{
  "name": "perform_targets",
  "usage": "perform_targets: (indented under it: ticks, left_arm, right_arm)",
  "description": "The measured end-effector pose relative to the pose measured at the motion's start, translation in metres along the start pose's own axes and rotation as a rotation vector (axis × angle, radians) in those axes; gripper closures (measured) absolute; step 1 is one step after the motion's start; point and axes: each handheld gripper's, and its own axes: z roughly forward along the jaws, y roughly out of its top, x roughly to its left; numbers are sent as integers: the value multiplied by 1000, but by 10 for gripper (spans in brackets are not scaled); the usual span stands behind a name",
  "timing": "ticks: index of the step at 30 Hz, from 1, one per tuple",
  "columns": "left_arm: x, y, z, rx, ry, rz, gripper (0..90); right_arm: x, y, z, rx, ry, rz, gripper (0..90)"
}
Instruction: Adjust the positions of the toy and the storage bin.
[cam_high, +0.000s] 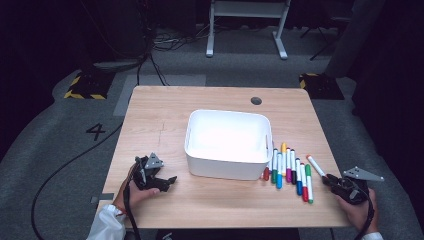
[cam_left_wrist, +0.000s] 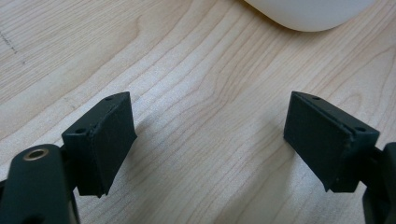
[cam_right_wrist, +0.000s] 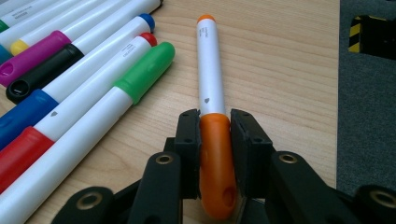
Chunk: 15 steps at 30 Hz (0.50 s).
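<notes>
While my left gripper rests at seven o'clock on the wooden table, jaws spread apart over bare wood, my right gripper at four o'clock is clamped on the orange marker by its cap, beside the marker row right of the white bin

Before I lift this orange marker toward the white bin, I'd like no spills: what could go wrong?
1. The right gripper clamps only the orange marker's cap end, so the long body might droop or swing.
2. The green marker lies close beside; a sideways sweep could scatter the row.
3. The white bin's wall could catch the marker's free end.
</notes>
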Motion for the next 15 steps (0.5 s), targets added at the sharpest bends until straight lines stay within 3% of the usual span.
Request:
perform_targets:
  ticks: [5,9,15]
  left_arm:
    - [-1,0,0,-4,6,0,166]
    - [-1,0,0,-3,7,3,164]
    - [-1,1,0,-1,6,3,163]
  right_arm:
    - [-2,2,2,0,-2,-1,741]
    - [-6,3,4,-8,12,35,749]
    - [-13,6,6,-18,25,46,751]
